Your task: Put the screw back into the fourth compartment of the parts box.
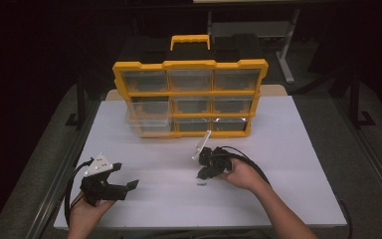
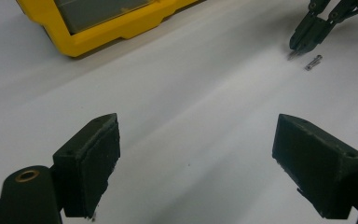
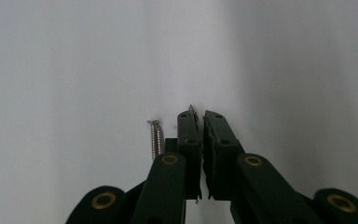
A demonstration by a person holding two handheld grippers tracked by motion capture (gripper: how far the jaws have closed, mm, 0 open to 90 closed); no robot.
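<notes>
My right gripper [image 1: 202, 175] [image 3: 200, 114] points down at the white table [image 1: 283, 164], its jaws closed together. A thin metal tip of a small screw [image 3: 191, 108] pokes out between them, so they are shut on that screw. A second small screw [image 3: 156, 139] [image 2: 313, 62] [image 1: 201, 184] lies flat on the table just beside the left jaw, not held. In the left gripper view the right gripper [image 2: 300, 44] appears far off at the upper right. My left gripper [image 1: 125, 175] [image 2: 196, 126] hovers at the table's front left, jaws wide apart and empty.
A yellow parts organizer [image 1: 189, 65] [image 2: 116, 25] with clear drawers stands upright at the back of the table. Its lower-left drawer [image 1: 146, 123] is pulled partly out. Dark floor and table legs lie beyond the table edges.
</notes>
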